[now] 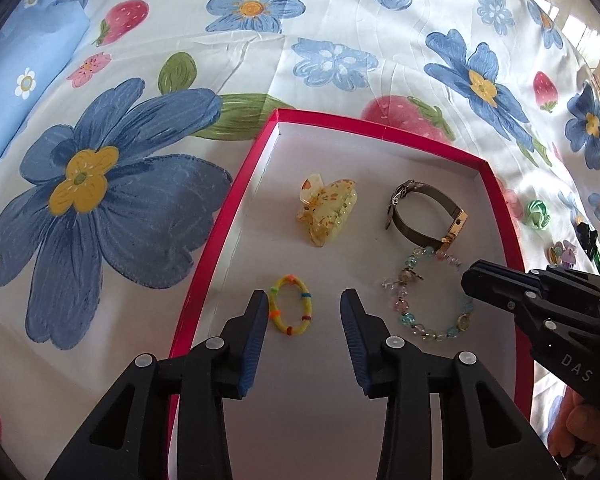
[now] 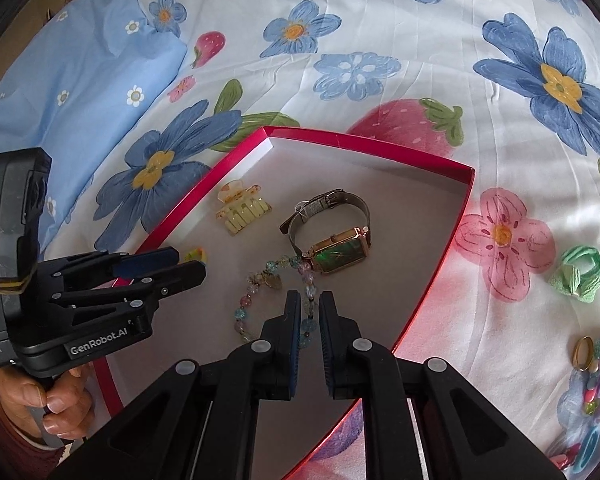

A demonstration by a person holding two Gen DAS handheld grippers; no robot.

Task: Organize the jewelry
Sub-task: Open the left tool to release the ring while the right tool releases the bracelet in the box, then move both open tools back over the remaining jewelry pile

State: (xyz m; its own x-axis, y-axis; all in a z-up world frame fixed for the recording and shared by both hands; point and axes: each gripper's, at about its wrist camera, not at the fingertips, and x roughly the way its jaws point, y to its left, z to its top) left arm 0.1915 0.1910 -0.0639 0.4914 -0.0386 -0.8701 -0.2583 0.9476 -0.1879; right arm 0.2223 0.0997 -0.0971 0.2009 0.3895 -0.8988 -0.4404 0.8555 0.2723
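A shallow red box [image 1: 236, 184] [image 2: 380, 144] lies on a floral sheet. On its white floor are a yellow hair claw [image 1: 328, 208] [image 2: 242, 208], a green-faced watch [image 1: 424, 212] [image 2: 340, 248], a pastel bead bracelet [image 1: 408, 316] [image 2: 242, 314] and a yellow hair tie [image 1: 306, 304]. My left gripper [image 1: 304, 300] [image 2: 190, 260] stands open just over the hair tie, its pads clear of it. My right gripper [image 2: 311, 300] [image 1: 468, 280] points down at the near right, its narrow jaws shut on the bracelet's strand, which rests on the box floor.
A green scrunchie [image 2: 578, 272] [image 1: 536, 214] and a heap of mixed jewellery [image 2: 592, 368] [image 1: 564, 252] lie on the sheet right of the box. A blue pillow [image 2: 60, 92] sits at the far left. A person's hand [image 2: 56, 396] holds the left gripper's handle.
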